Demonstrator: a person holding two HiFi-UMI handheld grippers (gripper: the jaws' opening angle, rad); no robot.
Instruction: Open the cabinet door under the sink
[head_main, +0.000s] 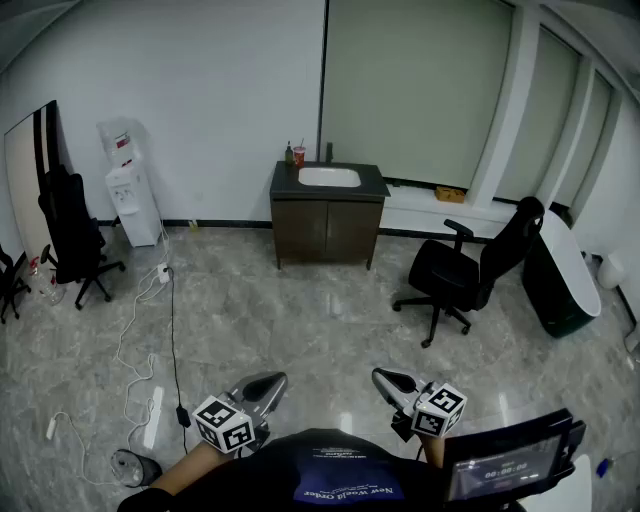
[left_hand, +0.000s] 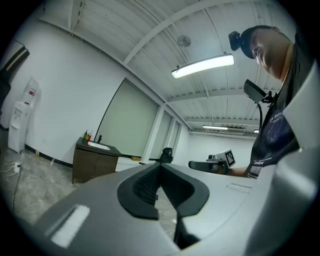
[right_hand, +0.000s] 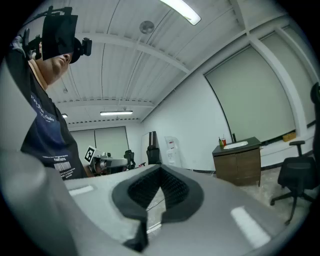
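The cabinet (head_main: 326, 230) under the sink (head_main: 329, 177) stands at the floor's (head_main: 300, 310) far edge, well apart and straight ahead, about midway between the left claw (head_main: 272, 382) and right claw (head_main: 385, 379). Neither claw looks nearer. Both are closed and empty.

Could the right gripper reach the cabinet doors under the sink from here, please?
Probably not yet: the right gripper is close to the person, and the cabinet doors are across the room. The floor between looks free; the office chair stands aside.
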